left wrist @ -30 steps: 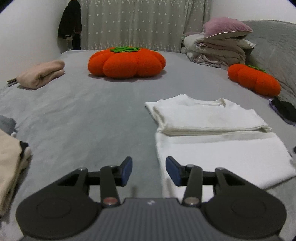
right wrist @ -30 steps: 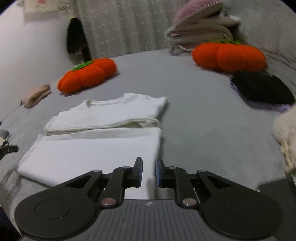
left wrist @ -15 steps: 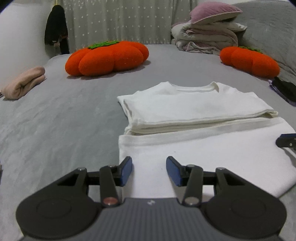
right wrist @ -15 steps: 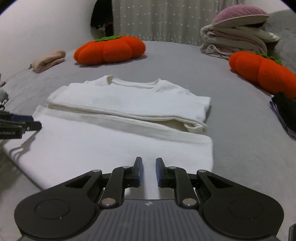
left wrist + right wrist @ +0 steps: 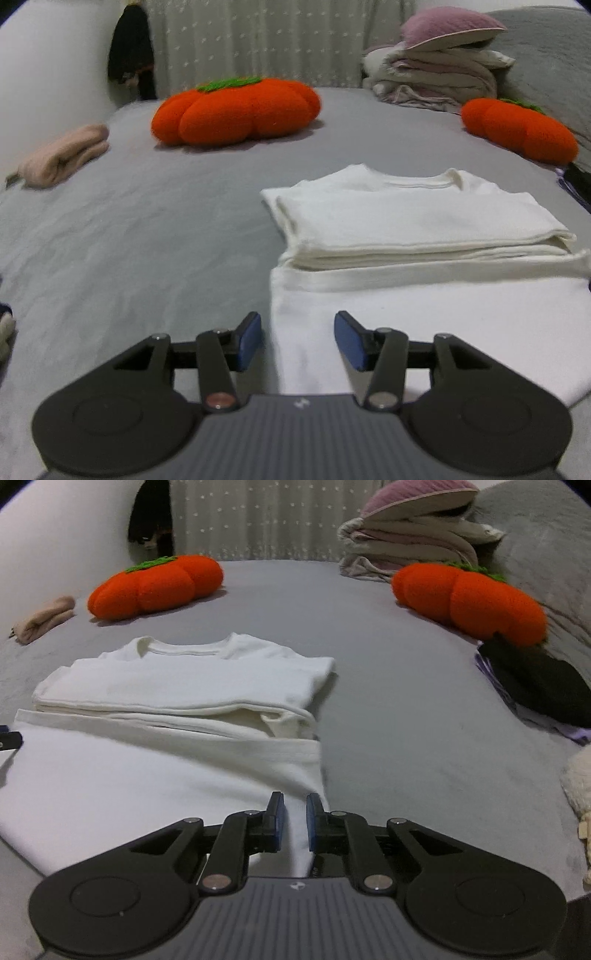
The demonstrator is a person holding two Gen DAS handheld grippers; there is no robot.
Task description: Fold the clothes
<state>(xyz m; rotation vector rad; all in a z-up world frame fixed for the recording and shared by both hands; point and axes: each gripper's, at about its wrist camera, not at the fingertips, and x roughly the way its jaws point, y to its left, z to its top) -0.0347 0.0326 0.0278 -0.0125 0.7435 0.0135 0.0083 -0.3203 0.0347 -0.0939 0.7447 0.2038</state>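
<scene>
White T-shirt [image 5: 424,221]: soft knit cloth, matt, ribbed collar. Bed sheet [image 5: 147,229]: grey cloth, matt, faintly creased. Pumpkin cushions [image 5: 236,110]: orange plush, fuzzy, green felt-like tops. Curtain [image 5: 258,40]: thin pale fabric, dotted pattern. Left gripper [image 5: 297,341]: black matt plastic, ribbed grey housing, blue rubbery pads [image 5: 249,341], shiny metal pivot pins. Right gripper [image 5: 292,821]: same finish. Pink rolled garment [image 5: 62,155]: fleecy cloth.

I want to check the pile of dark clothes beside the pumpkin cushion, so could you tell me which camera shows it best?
The right wrist view: the dark clothes lie whole on the bed there. The left wrist view catches only a sliver at its right edge.
</scene>
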